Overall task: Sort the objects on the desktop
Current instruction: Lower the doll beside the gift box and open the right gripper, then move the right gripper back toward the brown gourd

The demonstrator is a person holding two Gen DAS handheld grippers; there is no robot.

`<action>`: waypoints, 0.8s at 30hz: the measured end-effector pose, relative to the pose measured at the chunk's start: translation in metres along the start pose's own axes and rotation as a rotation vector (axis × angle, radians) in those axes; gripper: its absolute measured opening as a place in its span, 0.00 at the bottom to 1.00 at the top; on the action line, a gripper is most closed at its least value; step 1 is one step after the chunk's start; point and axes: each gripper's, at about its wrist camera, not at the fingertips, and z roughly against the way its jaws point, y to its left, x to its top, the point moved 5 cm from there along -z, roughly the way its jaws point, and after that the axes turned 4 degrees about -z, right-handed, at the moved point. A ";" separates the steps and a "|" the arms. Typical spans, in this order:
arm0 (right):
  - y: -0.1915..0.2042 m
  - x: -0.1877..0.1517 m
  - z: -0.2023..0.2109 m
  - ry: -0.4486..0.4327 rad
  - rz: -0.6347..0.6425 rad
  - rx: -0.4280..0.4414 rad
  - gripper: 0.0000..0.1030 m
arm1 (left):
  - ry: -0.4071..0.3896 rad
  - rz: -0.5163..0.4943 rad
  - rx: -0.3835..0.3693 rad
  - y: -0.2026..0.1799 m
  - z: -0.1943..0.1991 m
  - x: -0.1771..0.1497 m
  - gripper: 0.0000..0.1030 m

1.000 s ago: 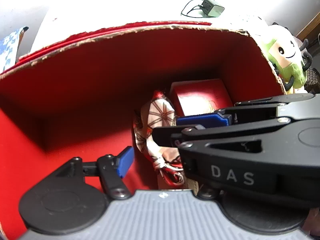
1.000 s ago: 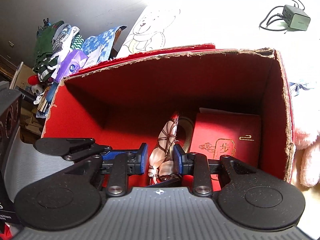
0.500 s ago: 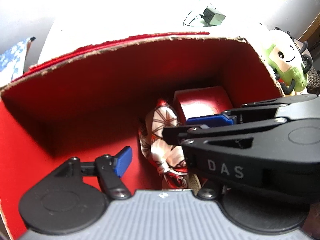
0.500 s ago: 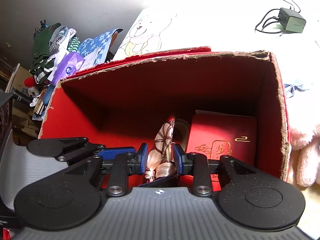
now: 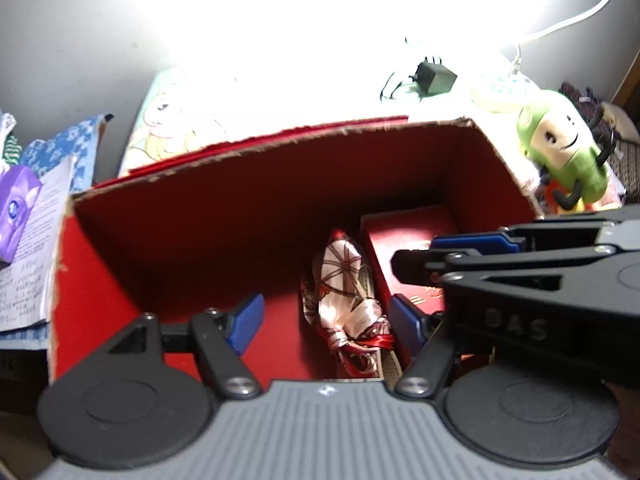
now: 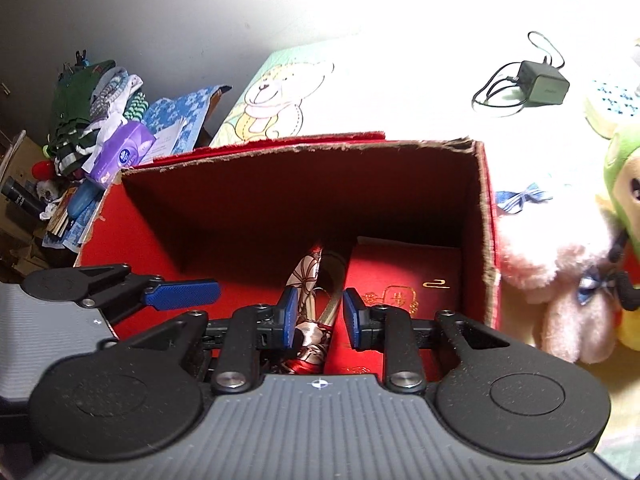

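Patterned scarf (image 6: 310, 300), white with red trim, bunched up on the floor of the red cardboard box (image 5: 280, 184), right of centre, just beside a red booklet with gold print (image 6: 400, 276) that lies flat against the box's right wall. In the right wrist view the scarf sits in the gap of the right gripper (image 6: 320, 316): the left blue pad looks to touch the cloth, the right pad stands clear of it with red box floor showing in between, so the fingers (image 6: 289, 318) are parted, not clamped on it. A beige strap or band (image 6: 334, 300) curves beside the scarf between the pads.

Left gripper (image 5: 326, 316), fingers (image 5: 246, 318) spread wide, released. In the left wrist view the scarf lies between the pads, nearer the right one, touching neither as far as can be told. The right gripper's black body crosses this view from the right, over the booklet.

Box stands on a desk with a light teddy-bear print cover (image 6: 280, 92). Behind the box, well apart, a black charger with coiled cable (image 6: 542, 86). Right of the box, a green plush toy (image 5: 560, 148) and a pink plush (image 6: 552, 248) right against the box wall. Left of the box, a purple tissue pack (image 6: 122, 152), printed papers (image 5: 28, 248) and a pile of clothes (image 6: 92, 108).
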 end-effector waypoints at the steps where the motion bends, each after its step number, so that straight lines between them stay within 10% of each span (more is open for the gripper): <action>1: 0.000 -0.001 0.004 -0.015 0.003 -0.003 0.27 | -0.010 0.014 -0.005 0.002 0.006 -0.001 0.70; 12: -0.003 -0.019 0.064 -0.166 -0.080 0.131 0.29 | -0.094 0.163 0.016 0.018 0.072 -0.039 0.76; 24: 0.008 -0.071 0.088 -0.082 -0.015 0.288 0.30 | -0.183 0.274 0.081 0.012 0.120 -0.093 0.72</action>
